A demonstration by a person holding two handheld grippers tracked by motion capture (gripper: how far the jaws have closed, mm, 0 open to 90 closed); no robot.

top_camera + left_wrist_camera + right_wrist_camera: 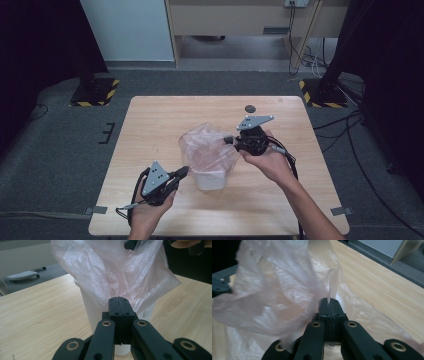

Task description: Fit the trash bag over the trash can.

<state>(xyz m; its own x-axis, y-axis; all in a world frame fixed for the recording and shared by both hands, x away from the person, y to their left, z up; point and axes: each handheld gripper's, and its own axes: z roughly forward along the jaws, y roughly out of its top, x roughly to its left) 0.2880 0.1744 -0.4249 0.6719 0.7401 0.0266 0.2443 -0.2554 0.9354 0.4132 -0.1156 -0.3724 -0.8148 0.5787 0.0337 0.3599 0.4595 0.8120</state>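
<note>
I'm looking down on the wooden table, and the thing in hand is a thin pinkish plastic bag ballooning up out of a small white bin near the table's middle. My right gripper sits at the bag's right edge, up near its top. In the right gripper view the jaws are pressed together with a fold of the film rising from between their tips, so it's clamped on the bag; the plastic billows to the left and spreads underneath.

My left gripper is lower, at the bin's near-left side, just beside it. In the left gripper view the jaws are squeezed flat against each other right in front of the white bin, the bag hanging just behind the tips. Whether any film is caught between them, I cannot tell.

A small dark disc lies on the far part of the table, well apart from the bag.
</note>
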